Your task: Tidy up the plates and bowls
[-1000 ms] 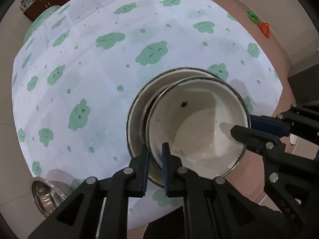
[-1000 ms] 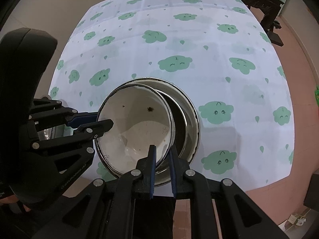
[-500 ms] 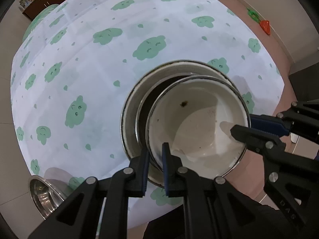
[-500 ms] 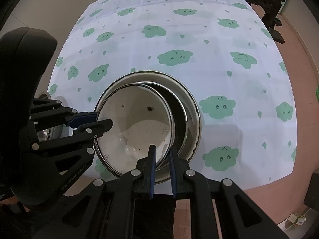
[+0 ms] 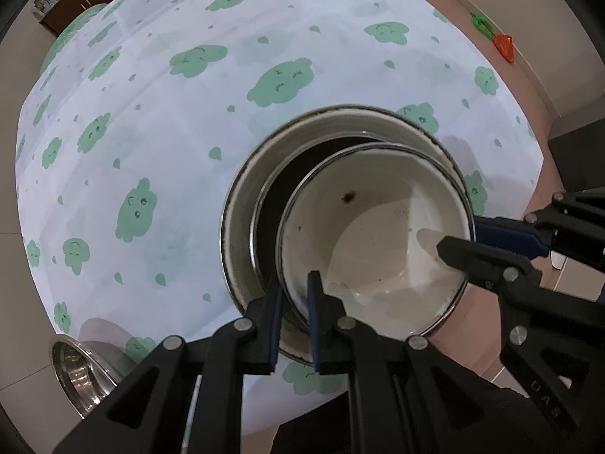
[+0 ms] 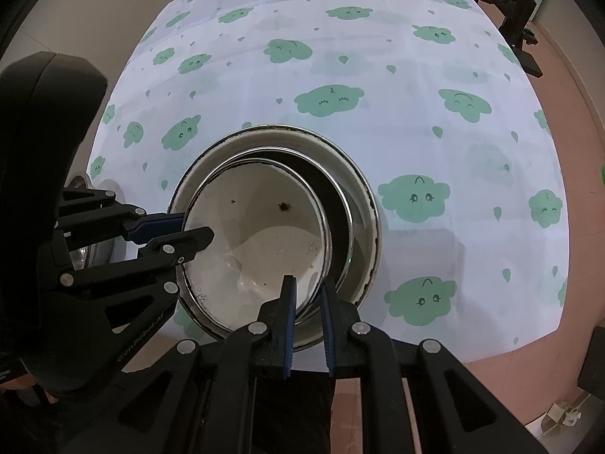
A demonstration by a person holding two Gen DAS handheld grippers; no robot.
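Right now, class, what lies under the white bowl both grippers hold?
Under the white bowl sit a dark dish and an outer white-rimmed bowl, nested on the tablecloth. Their bottoms are covered.

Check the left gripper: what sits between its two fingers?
The near rim of the white bowl sits between the left gripper fingers, clearest in the left wrist view.

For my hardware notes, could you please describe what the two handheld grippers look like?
Both the left gripper and the right gripper are matte black linkage frames with silver rivets. Their fingers carry thin blue pads. White lettering, too small to read, marks the left gripper's frame in the right wrist view. No cables or sleeves show.
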